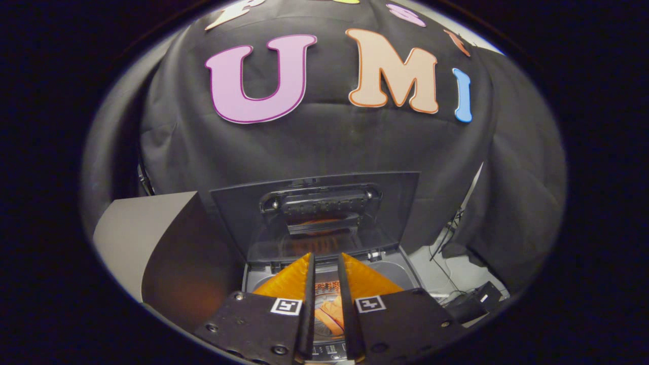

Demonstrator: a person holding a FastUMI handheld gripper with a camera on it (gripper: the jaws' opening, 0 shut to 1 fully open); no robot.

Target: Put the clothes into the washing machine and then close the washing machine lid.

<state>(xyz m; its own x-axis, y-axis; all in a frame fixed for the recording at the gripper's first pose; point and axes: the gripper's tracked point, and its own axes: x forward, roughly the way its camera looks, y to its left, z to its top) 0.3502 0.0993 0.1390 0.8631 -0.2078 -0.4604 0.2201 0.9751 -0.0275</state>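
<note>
Hovering hand-held gripper [326, 263], fingers narrowly apart, above clothes [329, 317], empty

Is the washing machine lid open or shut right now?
Open. The washing machine lid stands raised beyond the gripper, its underside facing the camera, and the drum opening shows between the parted fingers.

We see a dim booth; the black cloth wall [324, 147] swallows most light. Strong fisheye bending curves everything toward the frame's rim. The raised glossy dark washer lid [314, 215] mirrors an orange glow (centre frame). Heavy shadow darkens the lower left; the gripper [325, 266], fingers slightly apart, looks soft.
</note>
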